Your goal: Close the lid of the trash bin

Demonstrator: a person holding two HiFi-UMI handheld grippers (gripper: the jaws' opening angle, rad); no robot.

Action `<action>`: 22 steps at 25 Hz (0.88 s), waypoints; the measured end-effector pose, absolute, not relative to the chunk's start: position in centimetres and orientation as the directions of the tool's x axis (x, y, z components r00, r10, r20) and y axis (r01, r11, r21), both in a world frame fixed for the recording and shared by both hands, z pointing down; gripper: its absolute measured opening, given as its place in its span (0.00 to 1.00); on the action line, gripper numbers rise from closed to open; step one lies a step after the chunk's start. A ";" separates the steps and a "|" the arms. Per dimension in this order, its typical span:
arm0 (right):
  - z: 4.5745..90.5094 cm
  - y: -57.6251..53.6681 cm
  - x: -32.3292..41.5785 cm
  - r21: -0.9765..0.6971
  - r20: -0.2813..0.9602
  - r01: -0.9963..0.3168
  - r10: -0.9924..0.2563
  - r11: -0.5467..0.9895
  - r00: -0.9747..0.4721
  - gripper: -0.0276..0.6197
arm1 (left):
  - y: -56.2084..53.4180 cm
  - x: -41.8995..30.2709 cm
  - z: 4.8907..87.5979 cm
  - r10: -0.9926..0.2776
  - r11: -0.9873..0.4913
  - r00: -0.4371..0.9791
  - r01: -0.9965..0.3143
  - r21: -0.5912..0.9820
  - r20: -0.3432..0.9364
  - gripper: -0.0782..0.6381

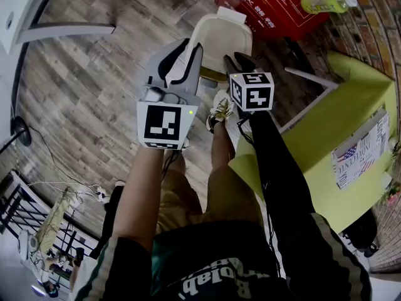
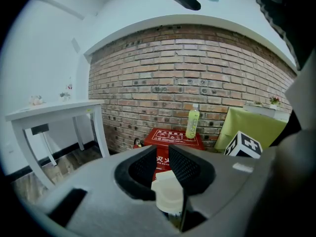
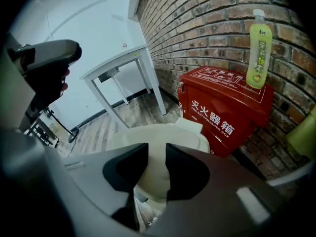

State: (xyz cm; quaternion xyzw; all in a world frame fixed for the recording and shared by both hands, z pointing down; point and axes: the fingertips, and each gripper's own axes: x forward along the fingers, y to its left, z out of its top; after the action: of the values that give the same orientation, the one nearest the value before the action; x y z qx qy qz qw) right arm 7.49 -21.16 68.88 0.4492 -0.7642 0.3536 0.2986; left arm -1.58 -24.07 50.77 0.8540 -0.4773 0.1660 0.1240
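Cream trash bin on the wood floor, just before a red box backed against the brick wall; green bottle upright on the box. Lid apparently raised and leaning back toward the box, small tab uppermost; dark opening partly visible below it. Left gripper: fingers moderately apart, holding nothing, the bin framed in the gap but well beyond the tips. Right gripper: pitched downward at the lid, fingers spread wide, likewise empty and clear of the bin. In the head view, left gripper before the bin's left side, right gripper by its right.

Handling, by judgement: thin moulded plastic, light and stiff, smooth enough to slide under a finger; probably hinged at the rear, so likely to swing down freely once tipped past upright and to drop with a clap if released early. Needs no firm clamp. Best contact at the tab or the top edge of the lid, farthest from the hinge: pinch lightly there, or press from behind with one finger, and lower until seated on the rim. Risk of shoving the light bin across the floor if pushed low.
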 end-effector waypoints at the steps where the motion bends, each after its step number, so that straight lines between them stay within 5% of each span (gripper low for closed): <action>1: 69.2 -20.9 7.3 -0.275 0.778 -0.896 -0.467 0.348 -0.420 0.24 | -24.0 -1.6 50.8 -0.773 -0.514 0.489 -0.856 0.051 0.403 0.22; 22: 75.9 -17.3 6.0 -0.301 0.855 -0.881 -0.306 0.366 -0.419 0.25 | -22.5 -3.0 53.2 -0.764 -0.495 0.468 -0.867 0.061 0.444 0.23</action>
State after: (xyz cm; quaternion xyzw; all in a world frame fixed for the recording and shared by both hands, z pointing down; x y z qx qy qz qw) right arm 6.04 -17.32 75.95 0.3993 -0.7430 0.3969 0.3620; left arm -2.98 -22.49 53.20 0.8451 -0.4824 0.1825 0.1405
